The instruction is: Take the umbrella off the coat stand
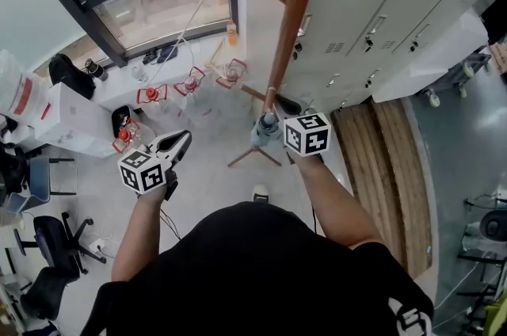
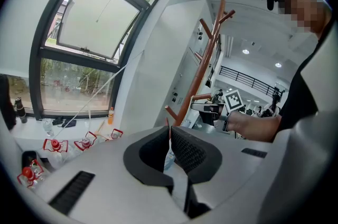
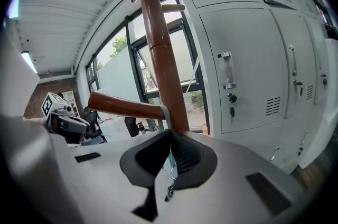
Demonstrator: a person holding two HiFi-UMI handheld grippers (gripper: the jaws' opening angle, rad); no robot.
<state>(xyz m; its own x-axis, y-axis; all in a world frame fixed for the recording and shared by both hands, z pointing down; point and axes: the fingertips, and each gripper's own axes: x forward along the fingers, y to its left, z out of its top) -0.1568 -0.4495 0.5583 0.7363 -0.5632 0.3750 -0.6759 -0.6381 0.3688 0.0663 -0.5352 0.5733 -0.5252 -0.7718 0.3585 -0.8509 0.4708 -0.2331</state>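
Pinching the umbrella strap (image 3: 165,112) just below the peg (image 3: 124,106) of the coat stand (image 3: 161,54), right gripper (image 3: 170,136) is clamped; left gripper (image 2: 169,130) is closed, empty.

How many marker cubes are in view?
2. One cube on the left tool, left of centre; the other on the right tool, shut on the umbrella strap by the coat stand.

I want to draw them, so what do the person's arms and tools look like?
The left tool and right tool are both light grey, with black ridged pads; each carries a white cube with black square markers. The person wears a black short-sleeved shirt.
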